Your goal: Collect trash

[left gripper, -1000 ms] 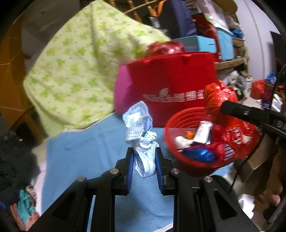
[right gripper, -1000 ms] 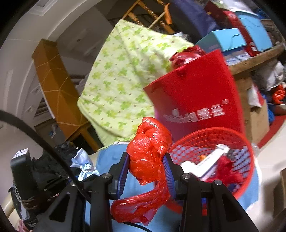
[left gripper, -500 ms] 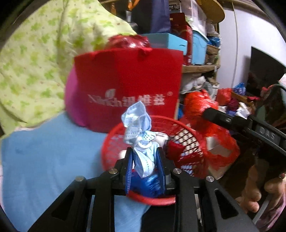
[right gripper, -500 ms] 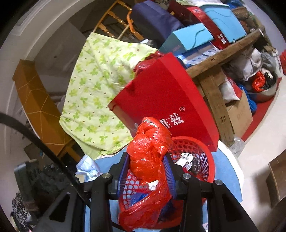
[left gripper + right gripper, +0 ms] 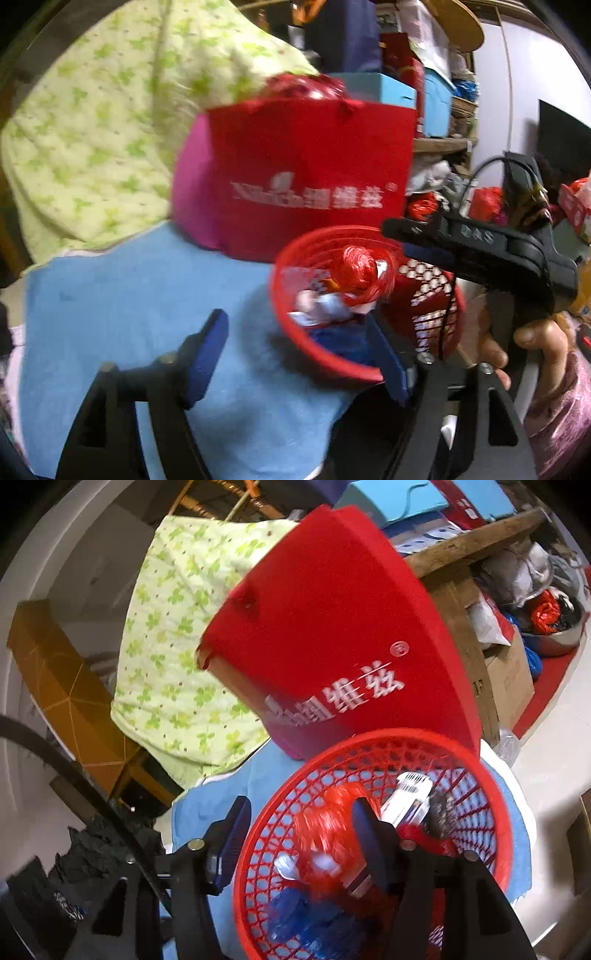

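Red mesh basket [image 5: 491, 805], one, two grippers opening, left gripper [image 5: 295, 354], right gripper [image 5: 301, 838]

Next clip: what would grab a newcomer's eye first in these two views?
The round red plastic mesh basket on the blue cloth, with a crumpled red plastic bag dropping into its heap of trash. Right behind it stands a big red paper bag with white lettering. Both grippers' jaws are opening with nothing gripped.

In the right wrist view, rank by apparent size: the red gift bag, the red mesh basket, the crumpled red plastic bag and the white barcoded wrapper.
1. red gift bag
2. red mesh basket, nearly as large, but nearer the camera, so unsure
3. crumpled red plastic bag
4. white barcoded wrapper
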`<state>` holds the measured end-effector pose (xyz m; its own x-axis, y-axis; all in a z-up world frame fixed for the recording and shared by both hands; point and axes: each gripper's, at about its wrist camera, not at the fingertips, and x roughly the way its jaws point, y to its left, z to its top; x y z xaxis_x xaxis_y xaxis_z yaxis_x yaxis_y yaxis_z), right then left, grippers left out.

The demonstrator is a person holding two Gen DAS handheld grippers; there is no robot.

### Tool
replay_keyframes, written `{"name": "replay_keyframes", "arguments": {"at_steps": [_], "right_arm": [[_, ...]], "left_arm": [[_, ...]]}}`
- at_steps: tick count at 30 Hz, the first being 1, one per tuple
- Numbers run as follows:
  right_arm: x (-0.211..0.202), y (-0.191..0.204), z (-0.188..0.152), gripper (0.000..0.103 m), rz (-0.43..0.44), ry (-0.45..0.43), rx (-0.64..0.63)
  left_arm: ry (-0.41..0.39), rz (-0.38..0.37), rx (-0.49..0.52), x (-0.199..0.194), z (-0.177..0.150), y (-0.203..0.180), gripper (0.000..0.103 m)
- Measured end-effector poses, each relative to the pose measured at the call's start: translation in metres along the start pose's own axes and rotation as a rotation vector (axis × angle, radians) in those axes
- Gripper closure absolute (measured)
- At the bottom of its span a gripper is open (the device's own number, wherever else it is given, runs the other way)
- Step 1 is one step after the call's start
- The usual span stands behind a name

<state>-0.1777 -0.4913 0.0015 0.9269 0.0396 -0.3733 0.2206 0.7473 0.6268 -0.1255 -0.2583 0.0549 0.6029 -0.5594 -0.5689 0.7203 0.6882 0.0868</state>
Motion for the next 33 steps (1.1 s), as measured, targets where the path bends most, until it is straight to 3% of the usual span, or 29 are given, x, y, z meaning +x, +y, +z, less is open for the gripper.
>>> {"name": "replay_keyframes", "arguments": {"at_steps": [8, 16, 20, 24, 33], "right_arm": [[-0.060, 0.045, -0.019, 0.042, -0.043, -0.051, -0.152], [-0.115, 0.114, -0.036, 0.030, -0.140, -0.139, -0.356], [-0.135, 0.143, -0.049, 0.025, -0.174, -0.182, -0.444], [-0.146, 0.163, -0.060, 0.024, -0.220, -0.172, -0.514], [-0.156, 0.183, -0.073, 0.024, -0.256, -0.125, -0.520]], "left_arm": [[-0.048, 0.173, -0.028, -0.056, -0.006, 0.029, 0.014], [-0.093, 0.294, -0.037, -0.098, -0.007, 0.041, 0.013], [-0.116, 0.347, -0.043, -0.118, -0.009, 0.044, 0.004], [-0.128, 0.382, -0.042, -0.135, -0.011, 0.043, 0.003], [-0.131, 0.413, -0.026, -0.154, -0.013, 0.034, 0.003]]}}
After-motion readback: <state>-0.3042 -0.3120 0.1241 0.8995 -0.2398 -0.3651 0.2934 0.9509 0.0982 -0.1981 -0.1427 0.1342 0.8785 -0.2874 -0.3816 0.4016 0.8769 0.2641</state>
